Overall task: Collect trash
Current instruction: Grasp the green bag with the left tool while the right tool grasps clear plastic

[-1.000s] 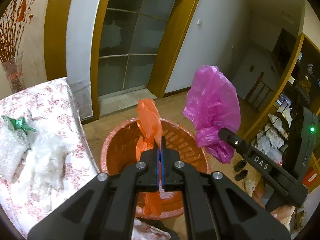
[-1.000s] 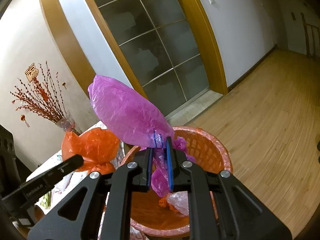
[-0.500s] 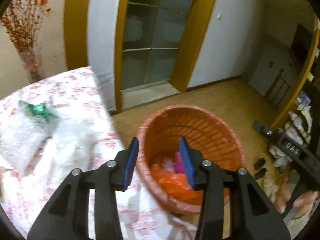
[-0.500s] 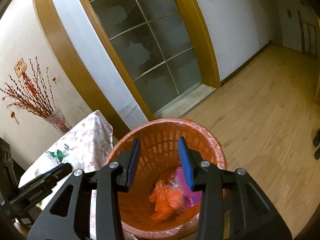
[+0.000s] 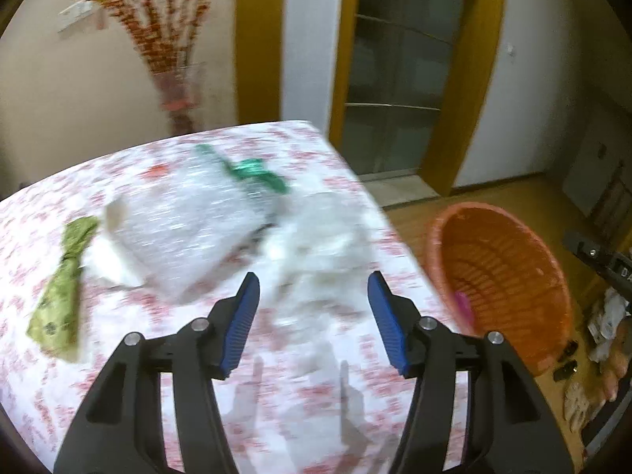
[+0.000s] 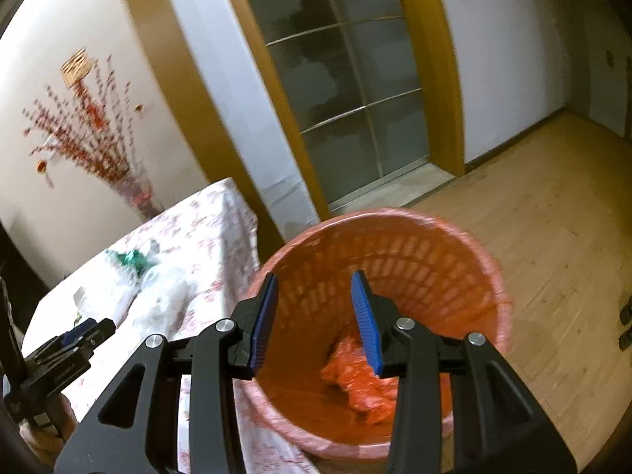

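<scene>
Our left gripper (image 5: 314, 320) is empty, its jaws spread and opening further, and it points down over the table (image 5: 221, 407) with the floral cloth. Directly ahead of its fingertips, just beyond them, lies the clear crumpled plastic (image 5: 316, 245); this is the nearest piece of trash, a loose heap with no distinct long axis in this blurred view. Farther ahead and to the left lies the bubble-wrap sheet (image 5: 189, 233), with a green foil scrap (image 5: 256, 172) at its far edge. Well off to the left lies the olive-green wrapper (image 5: 63, 288), its long axis running roughly toward and away from us. Our right gripper (image 6: 314, 318) also holds nothing; its jaws stand part open above the mouth of the orange basket (image 6: 454, 252), which stands on the floor against the table's right edge and already contains an orange bag (image 6: 355, 379); a magenta patch shows inside in the left view. We judge the left hand to be the nearer of the two to the remaining trash, so the coming move should be a short forward and downward reach onto the clear plastic. Nothing stands between the jaws and that heap. The bubble wrap touches or overlaps it at the left side; we cannot tell which, so a grasp may drag both. A vase of red branches (image 5: 177, 91) stands behind the table, clear of the path.
</scene>
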Action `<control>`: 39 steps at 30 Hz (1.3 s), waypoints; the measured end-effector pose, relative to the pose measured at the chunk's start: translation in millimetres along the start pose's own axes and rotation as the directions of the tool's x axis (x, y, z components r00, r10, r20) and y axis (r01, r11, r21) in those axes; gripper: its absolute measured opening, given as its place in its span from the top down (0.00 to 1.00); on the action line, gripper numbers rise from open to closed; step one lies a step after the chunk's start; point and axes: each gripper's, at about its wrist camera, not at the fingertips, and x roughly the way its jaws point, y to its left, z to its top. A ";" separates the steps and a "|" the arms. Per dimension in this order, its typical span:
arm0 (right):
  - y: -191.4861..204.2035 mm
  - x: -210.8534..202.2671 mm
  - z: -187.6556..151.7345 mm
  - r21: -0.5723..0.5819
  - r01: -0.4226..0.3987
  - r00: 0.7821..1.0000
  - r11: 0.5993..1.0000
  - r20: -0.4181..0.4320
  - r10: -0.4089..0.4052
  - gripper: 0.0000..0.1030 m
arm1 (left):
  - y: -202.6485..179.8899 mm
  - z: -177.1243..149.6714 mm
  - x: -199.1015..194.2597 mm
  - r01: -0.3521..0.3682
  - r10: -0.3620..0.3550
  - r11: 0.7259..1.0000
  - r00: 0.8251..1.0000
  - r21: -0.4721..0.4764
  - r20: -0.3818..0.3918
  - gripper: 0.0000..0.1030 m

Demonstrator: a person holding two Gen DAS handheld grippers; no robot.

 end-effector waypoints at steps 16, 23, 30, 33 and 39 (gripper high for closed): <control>124.7 70.7 -21.4 -0.154 -0.188 0.973 0.970 -0.167 0.162 0.63 | 126.3 -19.6 -30.4 -0.177 0.187 0.970 0.982 -0.165 0.041 0.36; 150.9 109.7 -23.9 -0.145 -0.182 0.965 0.973 -0.214 0.149 0.49 | 157.5 -26.2 -33.1 -0.194 0.205 0.958 0.978 -0.209 0.033 0.36; 159.0 137.7 -29.4 -0.140 -0.165 0.956 0.976 -0.268 0.123 0.49 | 179.9 -31.7 -32.7 -0.215 0.226 0.947 0.974 -0.241 0.020 0.36; 164.0 143.7 -36.0 -0.156 -0.167 0.951 0.974 -0.285 0.117 0.62 | 188.2 -32.6 -31.8 -0.222 0.233 0.941 0.972 -0.255 0.016 0.36; 164.2 130.2 -37.0 -0.186 -0.174 0.959 0.967 -0.257 0.123 0.76 | 205.0 -33.8 -32.3 -0.239 0.251 0.927 0.968 -0.290 0.005 0.36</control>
